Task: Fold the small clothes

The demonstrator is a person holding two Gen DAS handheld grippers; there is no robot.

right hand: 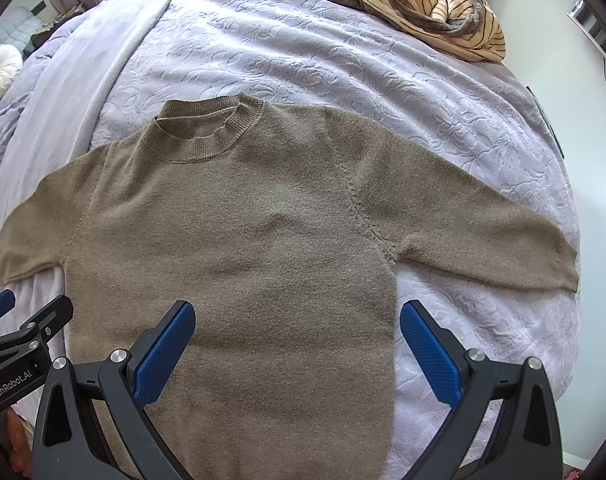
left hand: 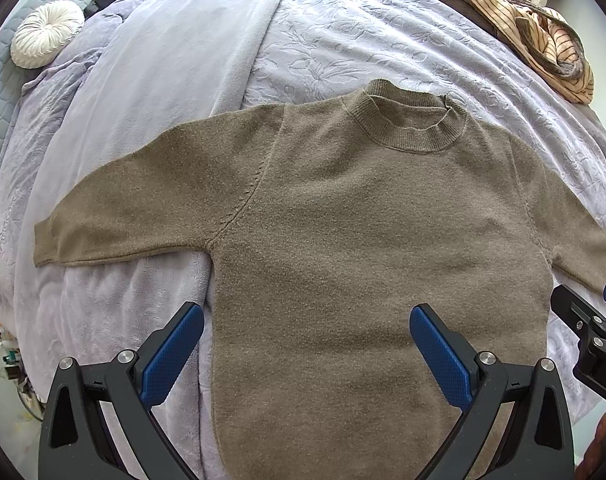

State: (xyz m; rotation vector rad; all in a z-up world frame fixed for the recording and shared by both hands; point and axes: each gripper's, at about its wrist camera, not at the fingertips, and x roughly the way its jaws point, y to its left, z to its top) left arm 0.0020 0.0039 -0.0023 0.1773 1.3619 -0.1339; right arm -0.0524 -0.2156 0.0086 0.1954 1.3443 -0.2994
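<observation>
An olive-brown knit sweater [left hand: 343, 220] lies flat and face up on the bed, collar far from me, both short sleeves spread out. It also shows in the right wrist view [right hand: 243, 240]. My left gripper [left hand: 307, 320] is open and empty, held above the sweater's lower left body, its left finger over the bedspread. My right gripper [right hand: 297, 318] is open and empty above the lower right body, its right finger over the bedspread. Each gripper shows at the edge of the other's view: the right gripper [left hand: 583, 320] and the left gripper [right hand: 19, 320].
A lavender embossed bedspread [right hand: 343, 72] covers the bed, with a smooth lilac blanket [left hand: 175, 60] on the left. A heap of striped and brown clothes [right hand: 435, 4] lies at the far right corner. A round white cushion [left hand: 47, 34] sits at the far left.
</observation>
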